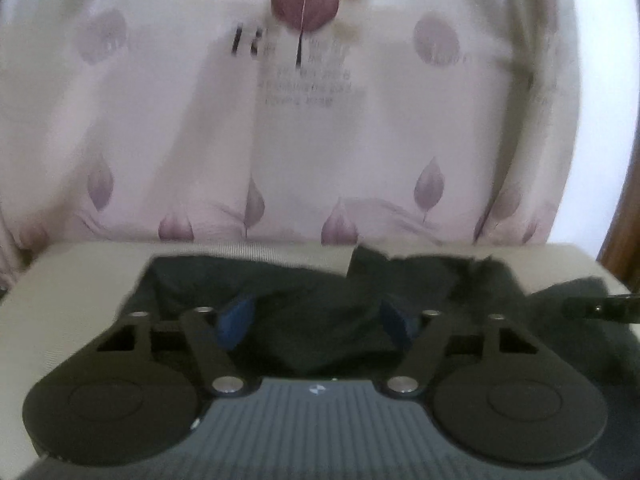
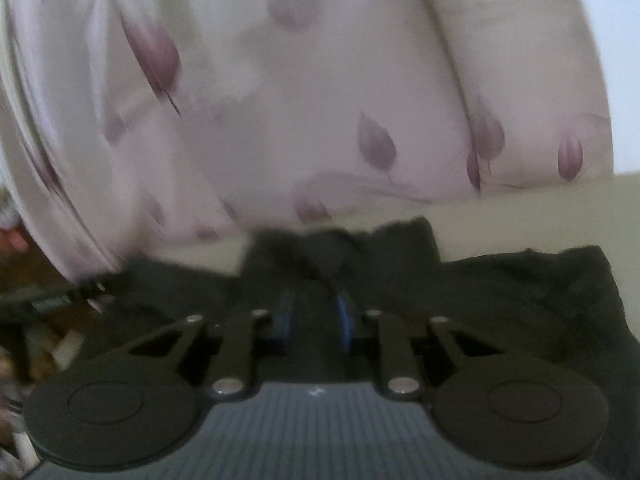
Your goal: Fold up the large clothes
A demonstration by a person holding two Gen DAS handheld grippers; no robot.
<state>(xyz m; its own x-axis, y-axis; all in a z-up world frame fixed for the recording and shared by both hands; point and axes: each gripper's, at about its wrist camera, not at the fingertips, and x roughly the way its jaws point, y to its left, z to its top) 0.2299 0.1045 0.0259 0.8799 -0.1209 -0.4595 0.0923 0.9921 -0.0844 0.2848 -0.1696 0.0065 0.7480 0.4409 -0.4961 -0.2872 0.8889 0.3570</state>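
A dark garment lies rumpled on a beige surface. My left gripper hovers low over it, open; its blue pads stand well apart with only loose cloth below. In the right wrist view the same dark garment spreads to the right, and a bunched ridge of it runs up toward my right gripper. That gripper's blue pads stand close together with dark cloth in the narrow gap. Blur hides whether they press on it.
A pale curtain with purple leaf prints hangs right behind the surface's far edge. A black tool part pokes in from the right. Blurred clutter lies low at the left of the right wrist view.
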